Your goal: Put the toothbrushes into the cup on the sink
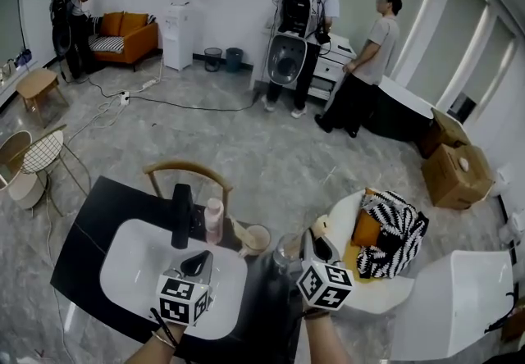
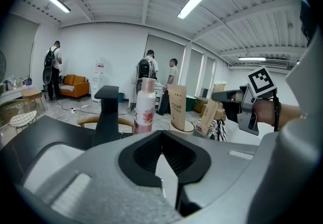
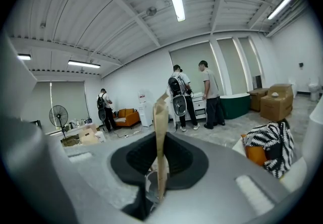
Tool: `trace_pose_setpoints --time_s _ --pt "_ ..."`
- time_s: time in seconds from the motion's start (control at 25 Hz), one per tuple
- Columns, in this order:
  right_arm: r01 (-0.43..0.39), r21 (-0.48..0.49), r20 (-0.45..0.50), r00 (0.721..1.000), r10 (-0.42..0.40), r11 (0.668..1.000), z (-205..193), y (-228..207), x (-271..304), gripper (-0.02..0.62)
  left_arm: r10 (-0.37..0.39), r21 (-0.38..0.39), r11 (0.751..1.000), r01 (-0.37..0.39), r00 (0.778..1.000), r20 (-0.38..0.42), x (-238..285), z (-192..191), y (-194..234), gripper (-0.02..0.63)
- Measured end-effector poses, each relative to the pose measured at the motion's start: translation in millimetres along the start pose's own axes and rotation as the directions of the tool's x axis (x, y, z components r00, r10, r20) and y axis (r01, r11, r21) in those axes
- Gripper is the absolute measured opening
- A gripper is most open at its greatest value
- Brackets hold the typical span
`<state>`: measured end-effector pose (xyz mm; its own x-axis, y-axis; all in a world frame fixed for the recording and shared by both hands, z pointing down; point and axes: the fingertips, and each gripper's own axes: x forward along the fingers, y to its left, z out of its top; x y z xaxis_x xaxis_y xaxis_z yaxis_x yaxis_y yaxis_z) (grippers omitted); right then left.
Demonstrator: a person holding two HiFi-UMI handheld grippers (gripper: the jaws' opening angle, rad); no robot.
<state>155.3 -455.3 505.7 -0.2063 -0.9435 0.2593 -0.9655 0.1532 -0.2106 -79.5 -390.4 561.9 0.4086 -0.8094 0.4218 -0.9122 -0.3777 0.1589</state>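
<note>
A white sink [image 1: 135, 260] is set in a black counter. At its back rim stand a black faucet [image 1: 182, 215], a pink bottle [image 1: 214, 219] and a beige cup [image 1: 258, 239]. One tan toothbrush pack [image 2: 176, 103] stands upright in the cup [image 2: 182, 126]. My right gripper [image 1: 316, 239] is shut on a second tan toothbrush pack [image 3: 160, 132], held edge-on between the jaws, right of the cup. From the left gripper view this pack [image 2: 209, 114] leans beside the cup. My left gripper [image 1: 197, 262] hovers over the basin, jaws shut and empty [image 2: 162, 160].
A clear glass [image 1: 287, 252] stands on the counter just under my right gripper. Behind the counter is a wooden chair [image 1: 187, 170]. To the right, a white round table [image 1: 344, 211] carries a striped bag [image 1: 394, 231]. Three people stand far off at the back.
</note>
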Motion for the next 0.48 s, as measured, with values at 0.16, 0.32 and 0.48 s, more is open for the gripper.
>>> trace_pose_setpoints --time_s 0.16,0.32,0.48 --pt "0.0 -0.007 -0.007 1.0 0.0 1.0 -7.6 0.3 1.9 0.037 -0.007 -0.003 1.0 0.007 1.0 -0.003 3.0 -2.3 -1.1 0.009" --pt "-0.01 0.0 -0.033 0.999 0.01 1.0 -17.8 1.8 5.6 0.054 -0.009 -0.013 1.0 0.009 1.0 -0.004 5.4 -4.9 -1.8 0.009" --pt "0.017 0.012 -0.071 0.997 -0.016 1.0 -28.8 -4.0 6.6 0.16 -0.013 -0.022 1.0 0.013 1.0 -0.009 7.3 -9.4 -4.0 0.009"
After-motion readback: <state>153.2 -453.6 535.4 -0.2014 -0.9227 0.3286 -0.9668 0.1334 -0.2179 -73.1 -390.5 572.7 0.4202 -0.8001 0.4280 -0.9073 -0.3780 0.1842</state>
